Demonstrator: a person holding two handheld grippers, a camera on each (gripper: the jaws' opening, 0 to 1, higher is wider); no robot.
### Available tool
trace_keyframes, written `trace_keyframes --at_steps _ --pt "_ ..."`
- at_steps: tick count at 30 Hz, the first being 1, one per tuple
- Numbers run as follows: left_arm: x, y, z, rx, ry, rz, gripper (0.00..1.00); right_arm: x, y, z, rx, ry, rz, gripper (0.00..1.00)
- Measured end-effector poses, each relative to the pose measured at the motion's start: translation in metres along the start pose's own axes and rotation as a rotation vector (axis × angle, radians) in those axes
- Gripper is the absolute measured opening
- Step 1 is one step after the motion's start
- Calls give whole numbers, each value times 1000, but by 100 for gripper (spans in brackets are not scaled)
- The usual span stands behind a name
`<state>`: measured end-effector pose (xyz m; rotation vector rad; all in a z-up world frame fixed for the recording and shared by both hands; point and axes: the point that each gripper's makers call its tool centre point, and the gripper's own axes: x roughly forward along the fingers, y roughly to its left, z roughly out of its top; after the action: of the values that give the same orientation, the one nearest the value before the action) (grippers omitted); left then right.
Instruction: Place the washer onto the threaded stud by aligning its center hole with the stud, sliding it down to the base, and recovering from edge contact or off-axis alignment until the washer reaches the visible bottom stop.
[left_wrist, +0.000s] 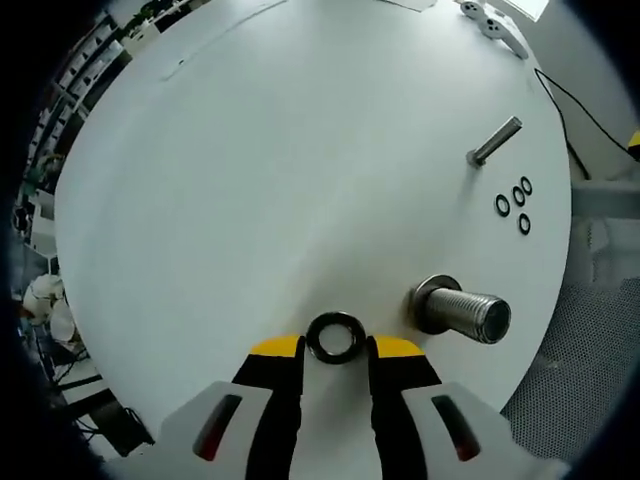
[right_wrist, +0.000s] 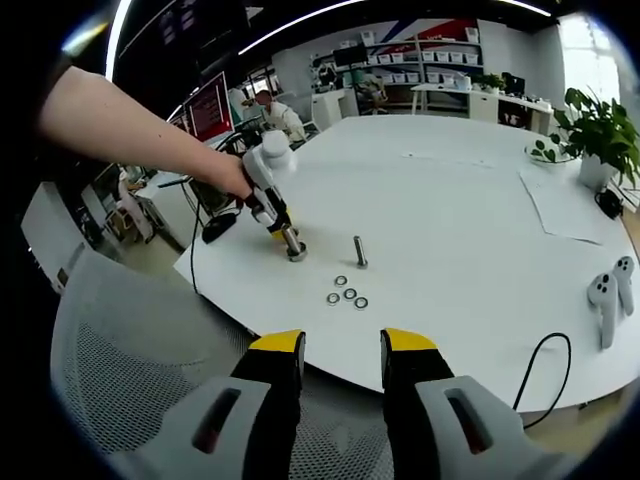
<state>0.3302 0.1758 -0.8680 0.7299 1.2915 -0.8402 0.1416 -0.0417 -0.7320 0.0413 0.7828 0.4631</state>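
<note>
- Left gripper (left_wrist: 336, 352), left gripper view: the two yellow-tipped black jaws rise from the bottom edge and close on a dark ring-shaped washer (left_wrist: 335, 337), which sits between the tips above the white table (left_wrist: 260, 160).
- Large threaded stud (left_wrist: 470, 311): a wide metal stud with a flanged base standing on the table, just to the right of the held washer; the washer lies beside it, not over its end.
- Small bolt (left_wrist: 494, 141): a slimmer upright fastener farther up the table, well apart from the large stud.
- Spare washers (left_wrist: 514, 204): three small dark rings lying flat between the small bolt and the large stud.
- Right gripper (right_wrist: 340, 350), right gripper view: jaws parted with a clear gap and nothing between them, held off the near table edge above a grey mesh chair back (right_wrist: 110, 350).
- Same view, at a distance: a person's arm (right_wrist: 120, 130) reaches in from the left, the hand carrying the left gripper (right_wrist: 272, 205) down at the large threaded stud (right_wrist: 295, 247).
- Nearby on the table (right_wrist: 450, 210): the small bolt (right_wrist: 360, 252) and four loose washers (right_wrist: 346, 294) in a cluster.
- Far right: a white controller (right_wrist: 607, 300), a black cable (right_wrist: 540, 365), a sheet of paper (right_wrist: 570, 205), and a potted plant (right_wrist: 600, 130).
</note>
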Motion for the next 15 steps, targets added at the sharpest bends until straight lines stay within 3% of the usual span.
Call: trace_keyframes --at_steps 7,15 --pt "1 0 1 -11 -17 -4 26 0 1 -1 -4 6 2 33" --pt "1 0 1 -16 6 11 20 0 0 -2 -1 8 -1 33"
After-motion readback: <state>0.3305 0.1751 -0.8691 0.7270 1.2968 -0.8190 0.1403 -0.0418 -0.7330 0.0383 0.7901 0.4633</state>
